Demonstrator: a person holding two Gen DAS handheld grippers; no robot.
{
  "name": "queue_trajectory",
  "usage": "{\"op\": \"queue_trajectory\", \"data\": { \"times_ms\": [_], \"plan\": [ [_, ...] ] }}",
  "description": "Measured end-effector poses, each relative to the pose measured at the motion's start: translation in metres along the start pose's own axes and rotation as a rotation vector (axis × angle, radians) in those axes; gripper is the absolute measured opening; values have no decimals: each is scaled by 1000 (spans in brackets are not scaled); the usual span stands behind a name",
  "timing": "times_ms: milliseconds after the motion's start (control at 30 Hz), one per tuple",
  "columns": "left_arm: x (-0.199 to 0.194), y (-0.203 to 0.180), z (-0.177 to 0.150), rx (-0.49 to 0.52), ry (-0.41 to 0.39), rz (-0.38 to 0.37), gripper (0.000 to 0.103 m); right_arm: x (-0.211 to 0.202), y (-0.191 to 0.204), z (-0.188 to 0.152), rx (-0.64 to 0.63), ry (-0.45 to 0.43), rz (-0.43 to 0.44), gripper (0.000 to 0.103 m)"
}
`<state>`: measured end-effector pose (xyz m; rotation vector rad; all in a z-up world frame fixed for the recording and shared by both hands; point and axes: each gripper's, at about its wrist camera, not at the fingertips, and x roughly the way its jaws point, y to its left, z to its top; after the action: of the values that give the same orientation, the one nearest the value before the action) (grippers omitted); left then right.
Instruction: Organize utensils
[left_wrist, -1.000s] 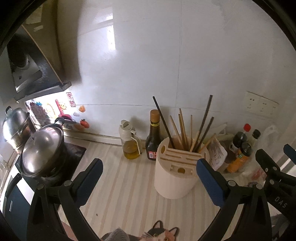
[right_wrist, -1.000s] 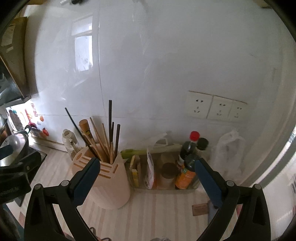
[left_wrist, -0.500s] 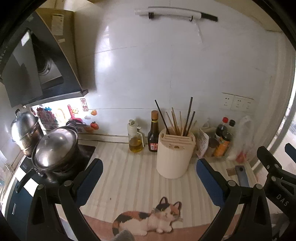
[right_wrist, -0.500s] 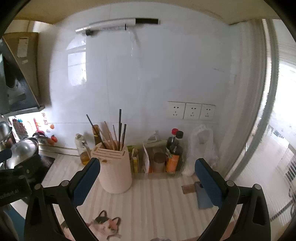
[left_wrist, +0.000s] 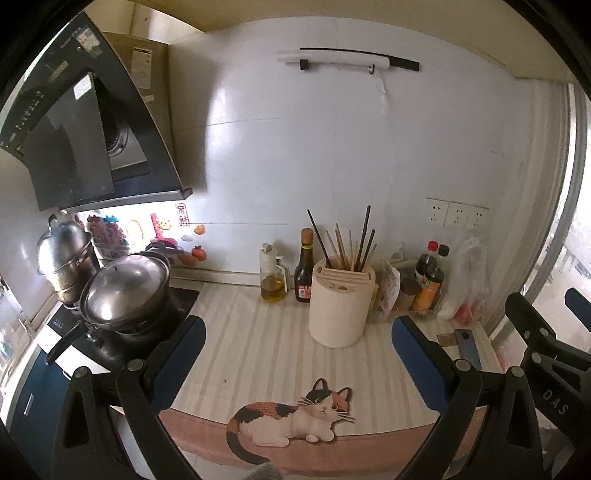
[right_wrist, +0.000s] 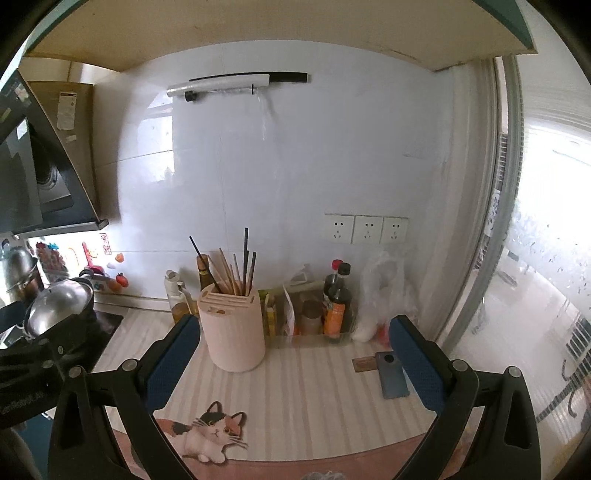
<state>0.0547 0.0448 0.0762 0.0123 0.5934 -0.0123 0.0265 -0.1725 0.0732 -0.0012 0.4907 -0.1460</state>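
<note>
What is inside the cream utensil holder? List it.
Chopsticks stand upright in the back of the utensil holder, some dark, some light wood. The front slots look empty. The chopsticks' lower ends and the holder's interior are hidden by its wall.

White letters "DAS" stand on the black body of the right claw (left_wrist: 576, 306), at the right edge of the left wrist view. A red-character sticker (left_wrist: 181, 215) on the wall, the hood's labels (left_wrist: 142, 63) and the bottle labels are too small to read.
</note>
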Motion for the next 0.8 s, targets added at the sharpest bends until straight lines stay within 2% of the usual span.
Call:
{"op": "queue_trajectory", "data": {
  "times_ms": [367, 800],
  "plan": [
    [-5, -3, -8, 1, 7, 37, 103, 0, -5, 0, -20, 0, 28, 103],
    [-7, -2, -8, 0, 10, 42, 103, 5, -7, -1, -19, -4, 29, 103]
  ]
}}
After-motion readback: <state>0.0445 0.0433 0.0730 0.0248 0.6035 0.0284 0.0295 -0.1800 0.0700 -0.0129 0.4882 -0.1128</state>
